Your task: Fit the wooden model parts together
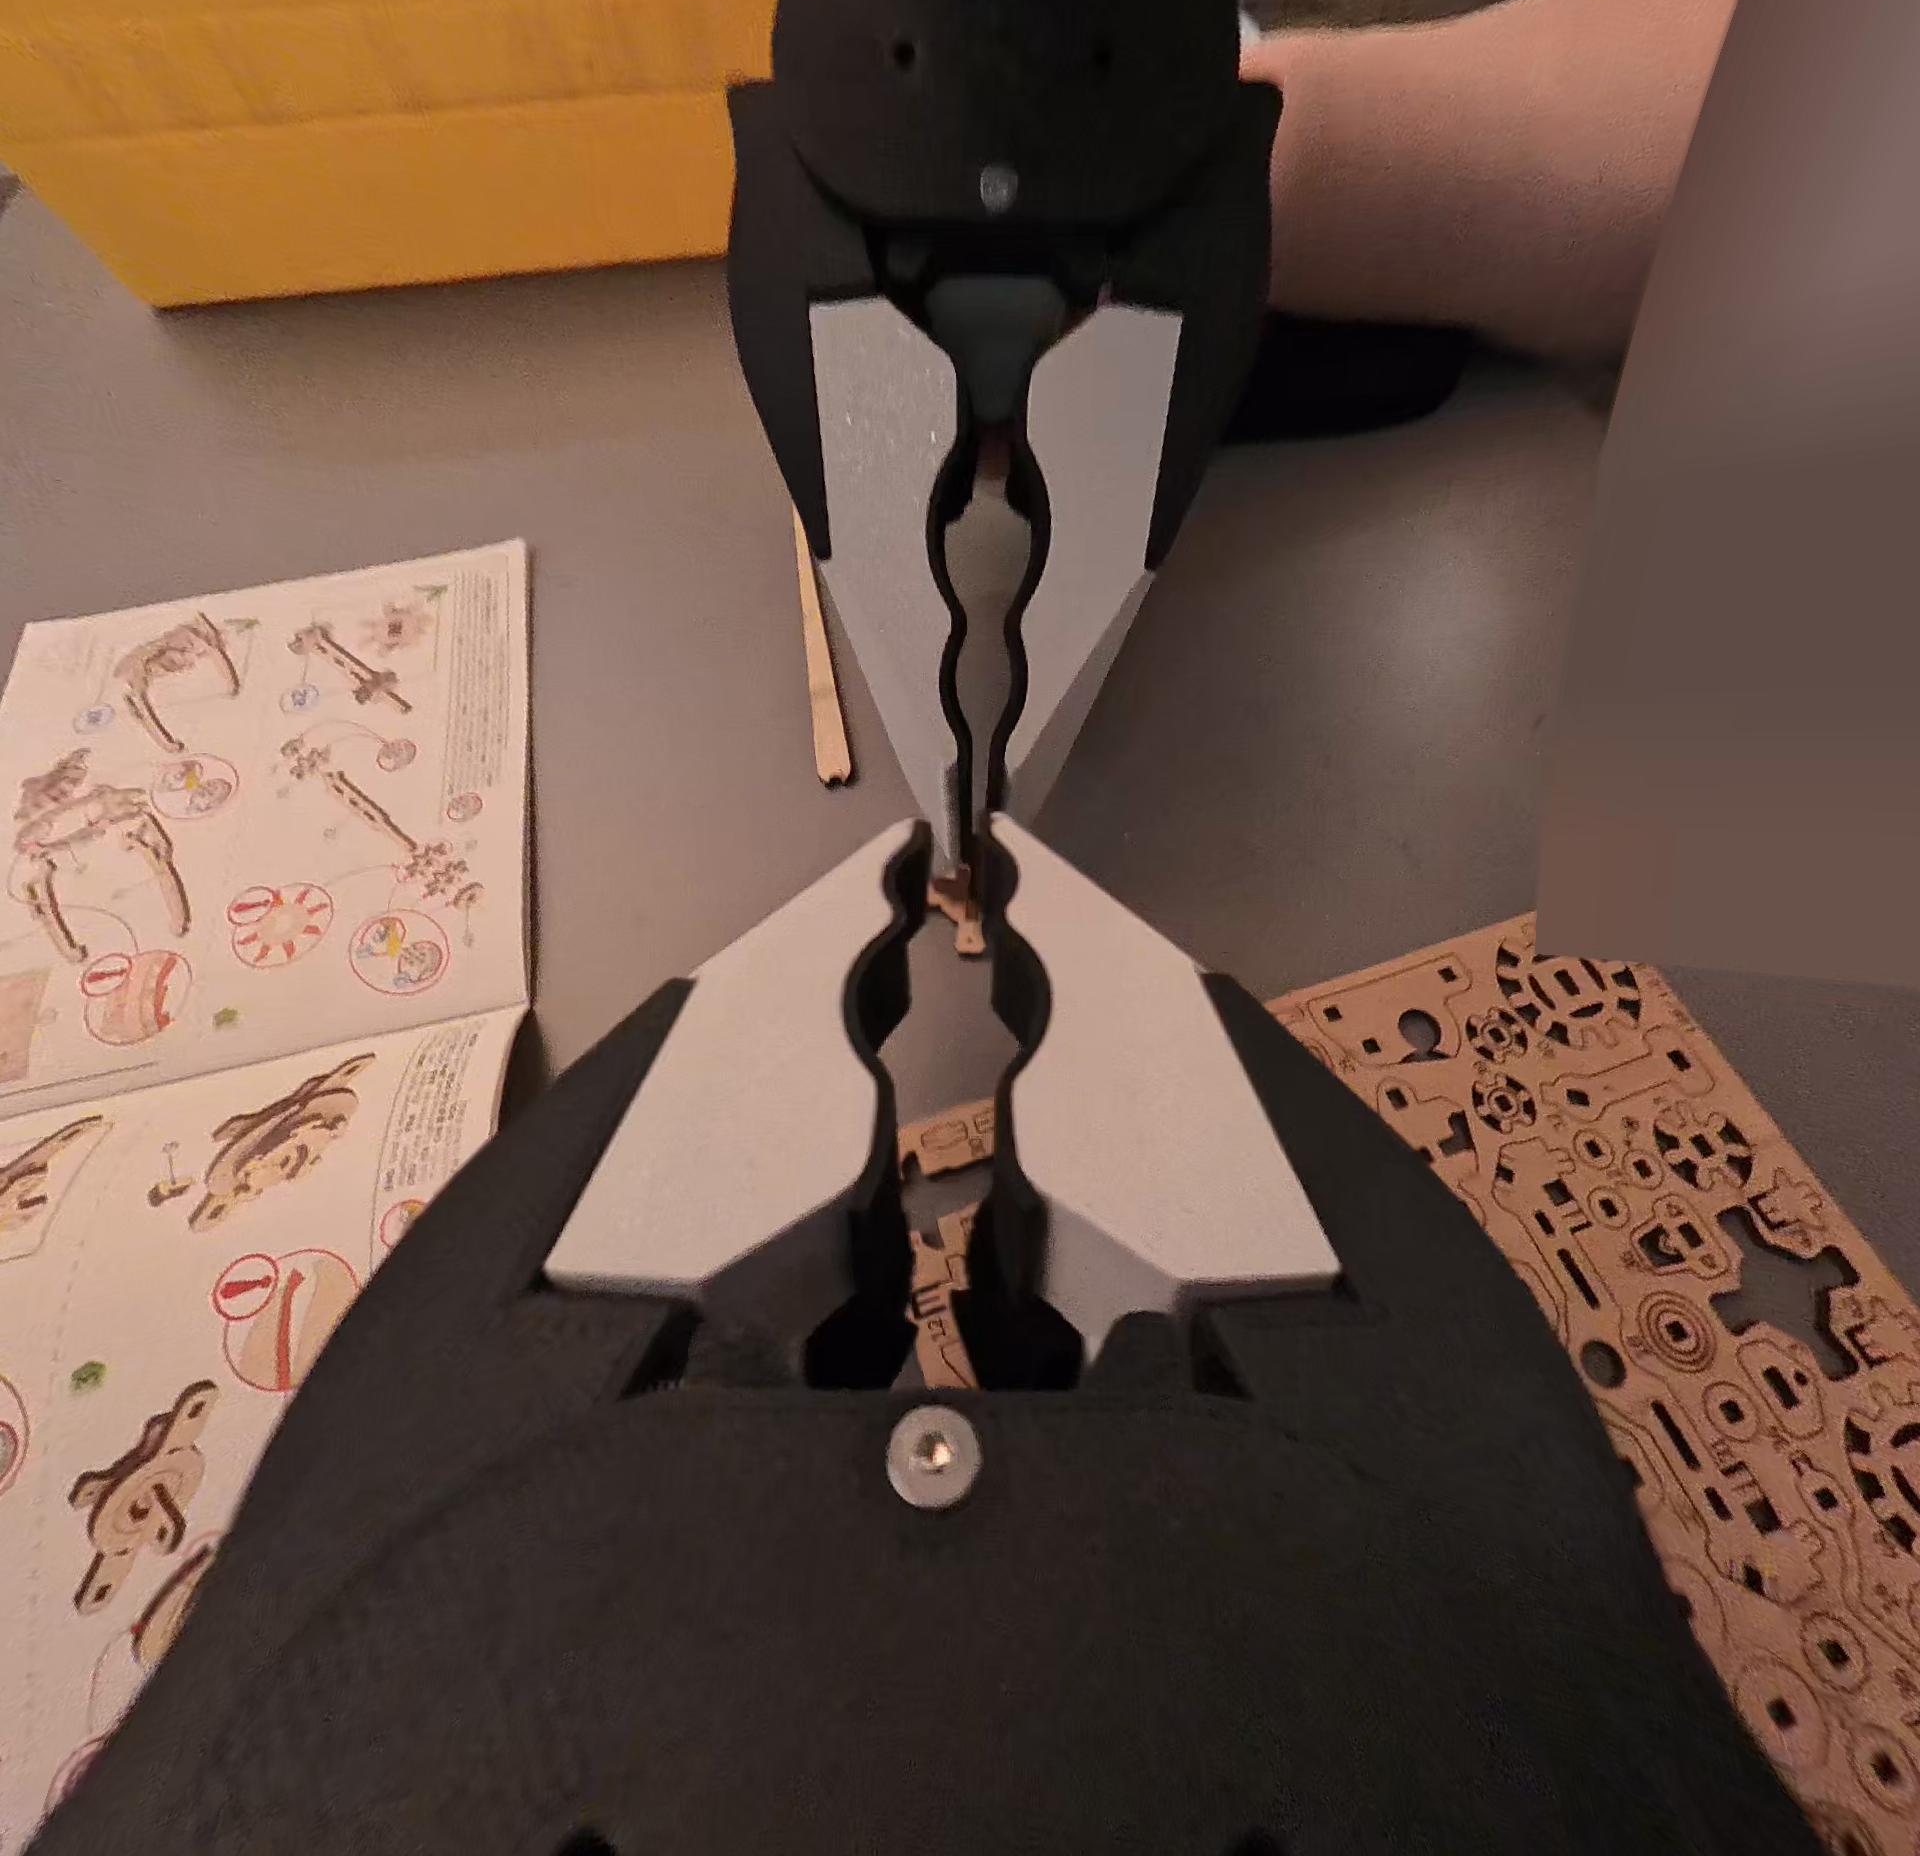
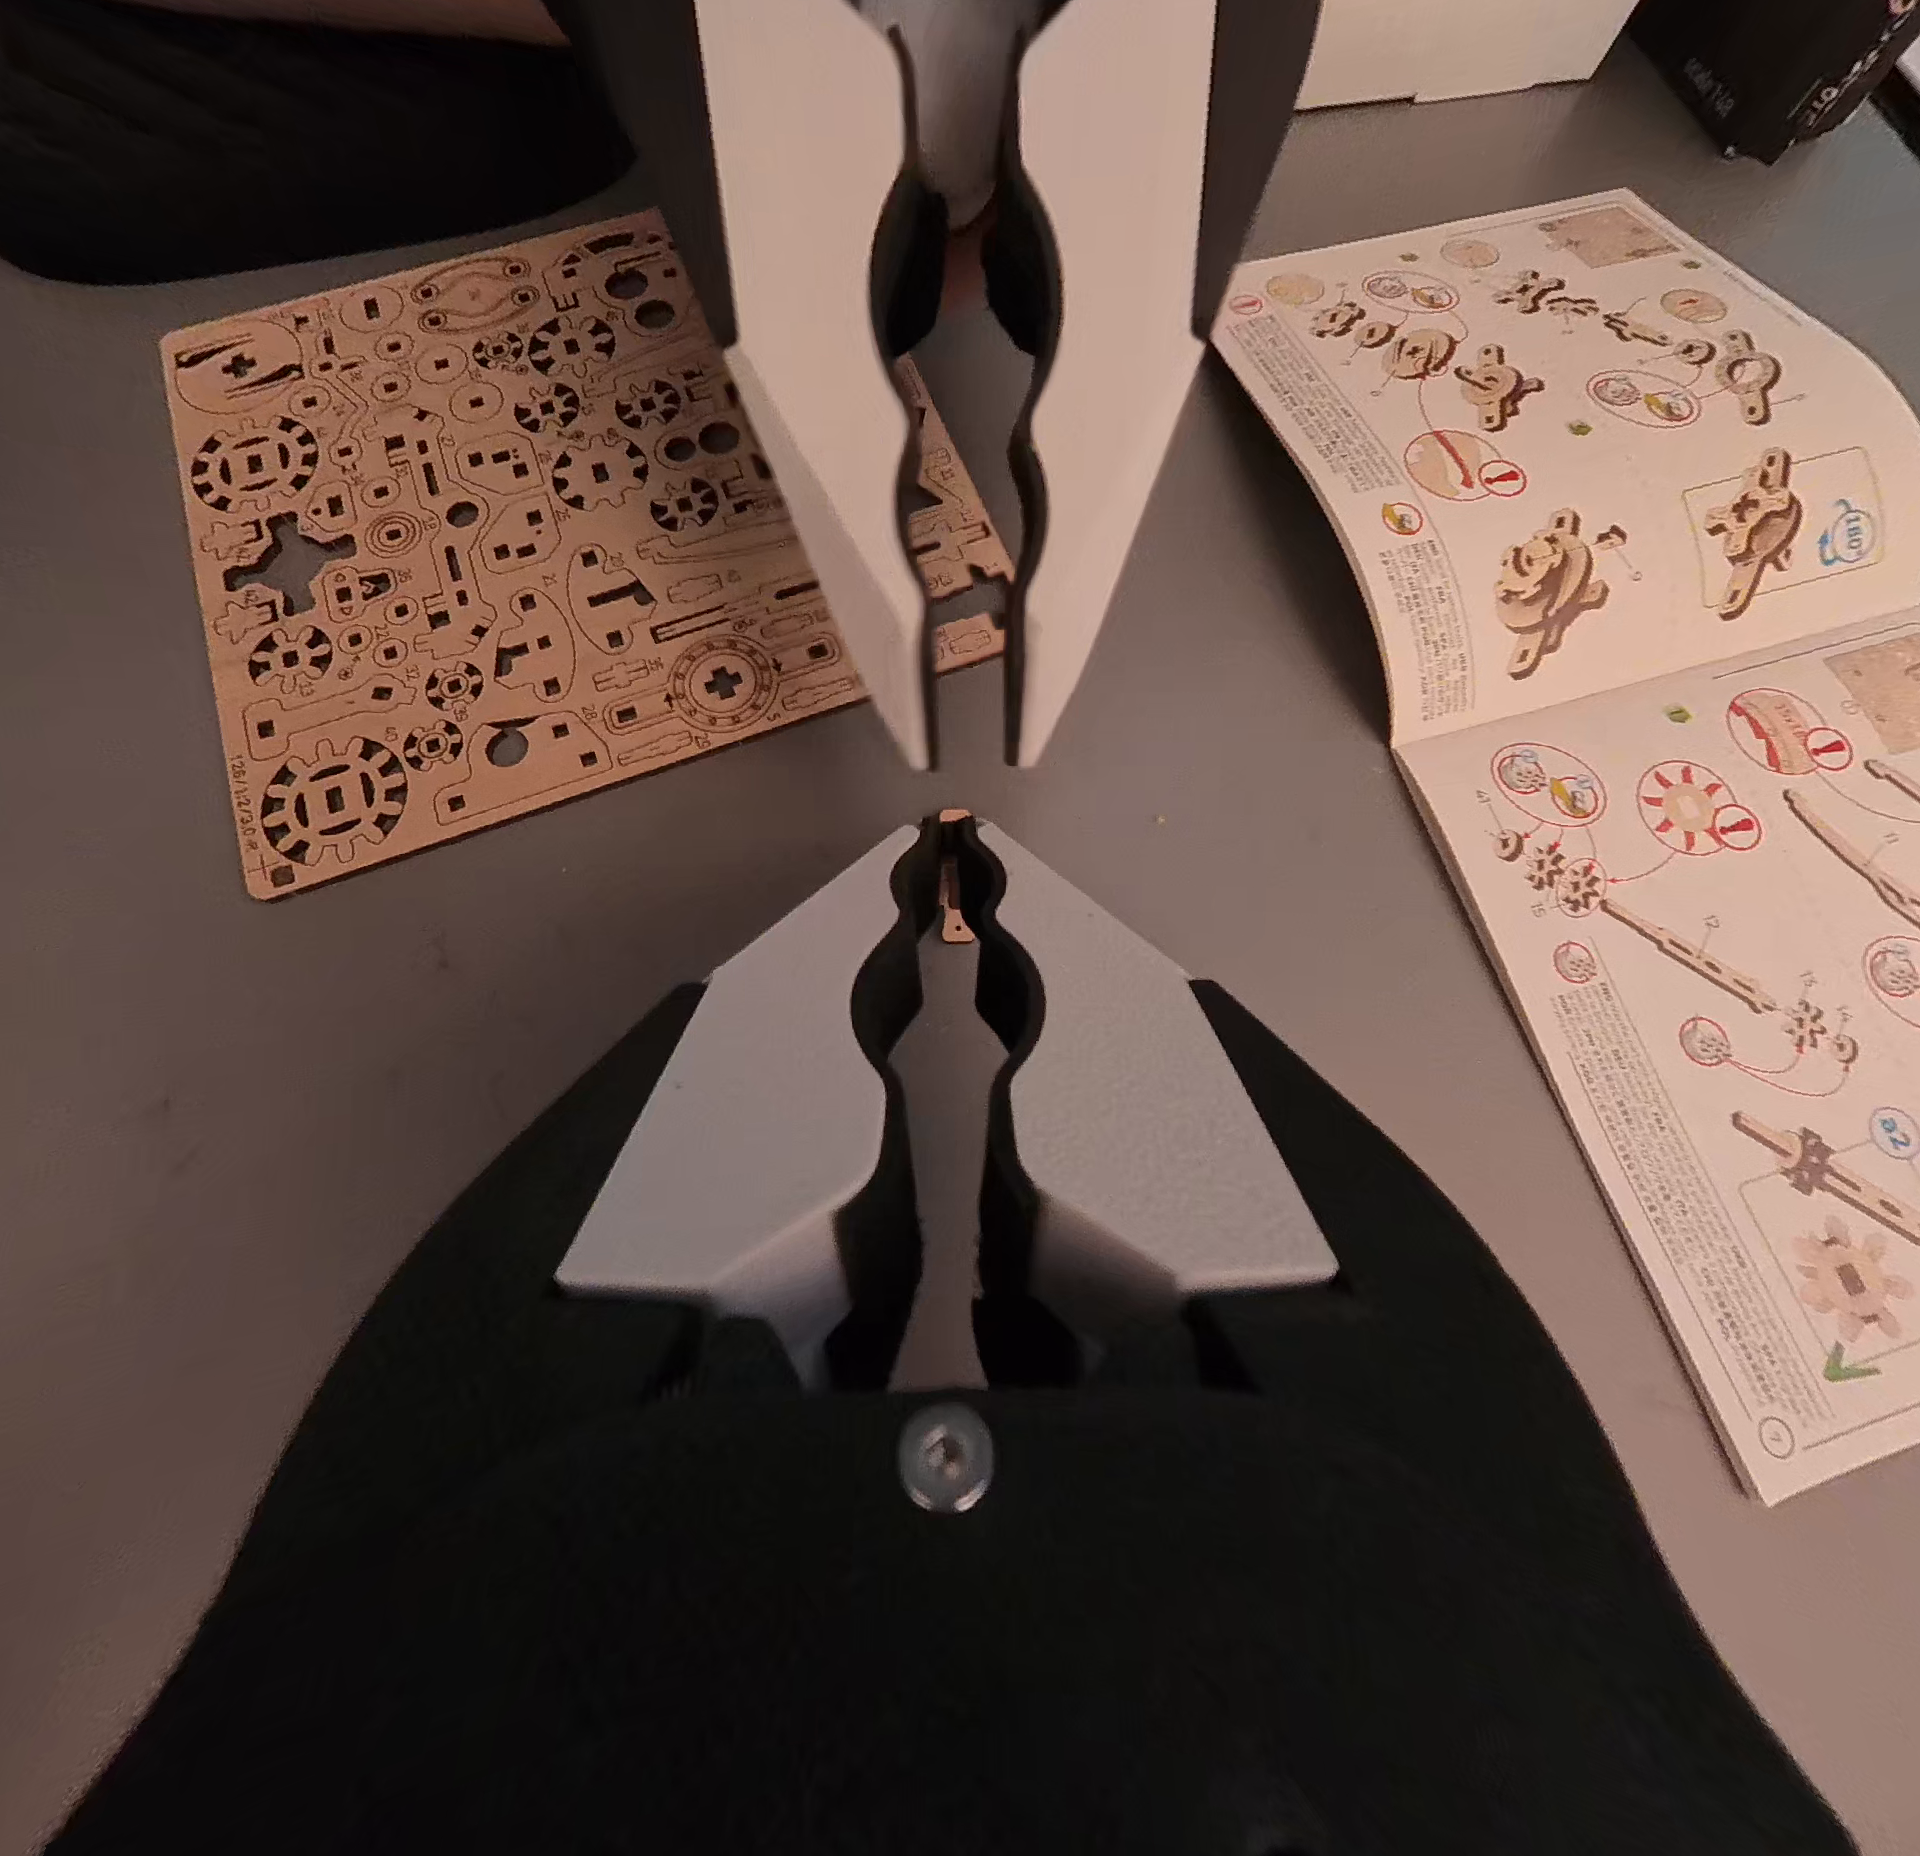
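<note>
Grey surface (image 2: 312,1079) all round, with a laser-cut wooden sheet (image 2: 499,580) on one side and an open instruction booklet (image 2: 1621,726) on the other, a yellow box (image 1: 364,113) at the back. Both grippers meet nose to nose above the surface.

The right gripper (image 2: 951,830) pinches a small wooden part (image 2: 953,897) at its very tips, fingers (image 2: 790,1058) pressed close on it, the thin piece lying back along the gap. Facing it, the left gripper (image 1: 956,840) has its tips drawn nearly together, and in its own view the small part sits just between them. From the right view, though, those same fingers show a clear slot and sit slightly apart from the part. So whether the left one is actually gripping, I cannot tell.

Judging by this, we're at the handover or re-grip stage: one small part lifted off the sheet, being steadied between the two tools. No second loose part is visible to mate with. Next move calls for a fine, straight alignment and a light squeeze; that piece looks thin and easy to snap.

Hard to make out: the part's shape, mostly hidden by finger pads. A slim wooden stick (image 1: 826,663) lies half-hidden behind the right gripper.
</note>
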### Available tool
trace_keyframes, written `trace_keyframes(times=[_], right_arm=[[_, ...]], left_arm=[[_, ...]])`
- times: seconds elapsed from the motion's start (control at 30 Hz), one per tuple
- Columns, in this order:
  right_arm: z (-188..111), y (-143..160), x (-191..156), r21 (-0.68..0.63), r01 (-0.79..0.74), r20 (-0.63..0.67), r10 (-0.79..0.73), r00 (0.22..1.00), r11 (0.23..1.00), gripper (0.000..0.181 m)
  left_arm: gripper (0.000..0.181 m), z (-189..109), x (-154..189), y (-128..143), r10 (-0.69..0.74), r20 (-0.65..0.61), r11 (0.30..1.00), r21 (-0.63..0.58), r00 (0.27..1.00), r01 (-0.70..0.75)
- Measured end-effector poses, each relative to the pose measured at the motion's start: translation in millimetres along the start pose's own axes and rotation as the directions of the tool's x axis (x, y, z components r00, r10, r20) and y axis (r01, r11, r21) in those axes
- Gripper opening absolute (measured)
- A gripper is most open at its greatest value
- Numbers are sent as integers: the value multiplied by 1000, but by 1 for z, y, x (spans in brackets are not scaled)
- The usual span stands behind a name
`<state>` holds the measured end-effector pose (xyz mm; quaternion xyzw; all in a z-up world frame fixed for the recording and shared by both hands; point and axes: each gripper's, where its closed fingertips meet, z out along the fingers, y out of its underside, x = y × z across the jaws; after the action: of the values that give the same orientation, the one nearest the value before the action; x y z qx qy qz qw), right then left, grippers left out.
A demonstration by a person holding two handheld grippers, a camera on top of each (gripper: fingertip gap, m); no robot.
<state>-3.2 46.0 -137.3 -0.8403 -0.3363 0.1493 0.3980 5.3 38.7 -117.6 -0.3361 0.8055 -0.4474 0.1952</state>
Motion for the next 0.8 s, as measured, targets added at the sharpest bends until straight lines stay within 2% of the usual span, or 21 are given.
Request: trace_keyframes(times=[0.13,0.6,0.8], right_arm=[[0,0,0,6,-15,10,15,1000,1000,1],[2,1,0,0,-32,21,32,999,999,2],[2,0,1,-10,30,-18,-30,999,1000,1]], left_arm=[[0,-1,3,-15,-16,-10,997,79,1000,17],[0,10,0,-6,-48,-9,998,47,999,49],[0,8,0,-6,-39,-8,998,49,999,39]])
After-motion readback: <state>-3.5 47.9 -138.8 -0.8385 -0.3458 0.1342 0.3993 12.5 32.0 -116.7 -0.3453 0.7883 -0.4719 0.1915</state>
